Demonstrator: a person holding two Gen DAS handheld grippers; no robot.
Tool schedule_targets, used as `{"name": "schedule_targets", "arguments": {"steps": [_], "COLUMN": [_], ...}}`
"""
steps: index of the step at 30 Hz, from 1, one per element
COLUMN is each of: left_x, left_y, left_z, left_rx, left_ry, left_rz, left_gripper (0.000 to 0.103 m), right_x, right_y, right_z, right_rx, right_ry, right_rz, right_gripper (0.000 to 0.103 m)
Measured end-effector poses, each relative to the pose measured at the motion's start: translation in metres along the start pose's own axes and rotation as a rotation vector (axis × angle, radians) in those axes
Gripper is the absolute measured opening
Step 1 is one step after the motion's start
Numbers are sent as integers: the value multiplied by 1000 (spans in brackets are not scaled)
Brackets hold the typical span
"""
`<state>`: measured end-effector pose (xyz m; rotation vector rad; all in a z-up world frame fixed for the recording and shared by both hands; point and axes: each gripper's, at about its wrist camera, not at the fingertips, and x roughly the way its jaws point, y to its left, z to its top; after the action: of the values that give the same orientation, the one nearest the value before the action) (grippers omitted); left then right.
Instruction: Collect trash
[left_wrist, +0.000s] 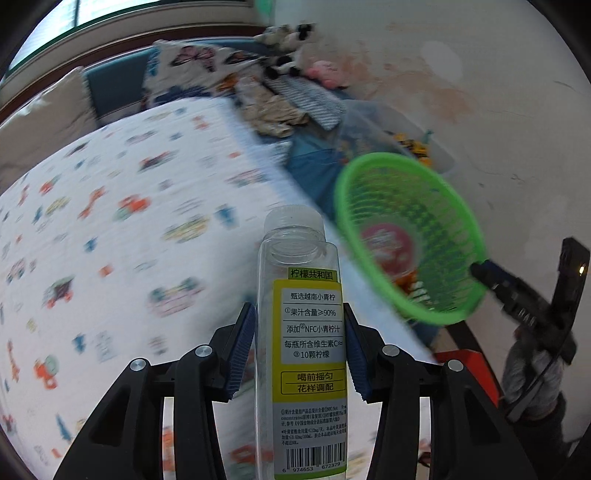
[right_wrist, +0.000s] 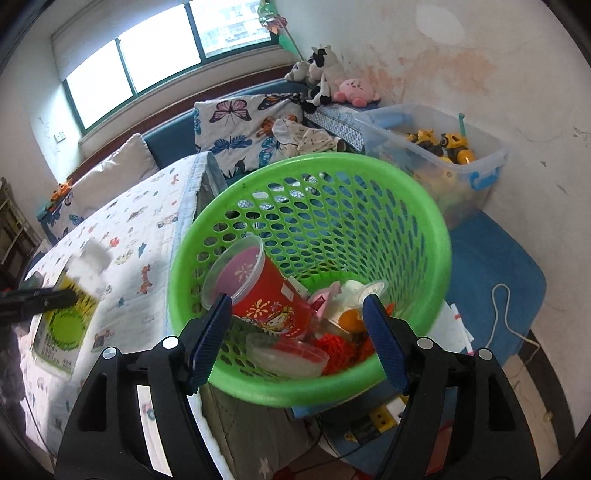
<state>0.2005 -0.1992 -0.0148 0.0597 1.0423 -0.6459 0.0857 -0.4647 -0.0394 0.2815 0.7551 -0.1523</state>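
Two grippers show: the left gripper (left_wrist: 300, 347) clamps a clear bottle (left_wrist: 301, 332) above the patterned bed (left_wrist: 110, 221); the right gripper (right_wrist: 299, 339) stands open around the green basket (right_wrist: 424, 236) rim, touching unclear.

Clear glossy plastic bottle (left_wrist: 301, 332) with paper label, perforated green plastic basket (right_wrist: 406, 206), printed quilted cloth bedcover (left_wrist: 110, 221).
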Motion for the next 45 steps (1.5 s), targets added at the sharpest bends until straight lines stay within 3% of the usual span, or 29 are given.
{"name": "schedule_targets", "arguments": {"steps": [9,19,25,29,31,45], "left_x": [34,81,99,99,91,10], "left_y": [-85,-146,-151,-150,-149,-96], "left_z": [38,59,62,63,62,29], "left_rx": [76,121,101,93,104,103], "left_ry": [12,59,79,63,39,-89], "left_rz": [-143,-163,-172,-190,-191,-98], "left_gripper": [45,45,46,57,63,69], "right_x": [-35,-47,-45,-45,-45,-60], "right_y": [-18,-40,-44,-47,-46,-3], "right_z": [-11,-28,-34,-38,-39,-45], "right_rx": [7,45,57,70,73,9], "right_ry": [-47,-51,-44,-43,-42,-69], "right_rz": [-22,-8,-1,4,6,57], "right_gripper": [73,73,73,73,73,74]}}
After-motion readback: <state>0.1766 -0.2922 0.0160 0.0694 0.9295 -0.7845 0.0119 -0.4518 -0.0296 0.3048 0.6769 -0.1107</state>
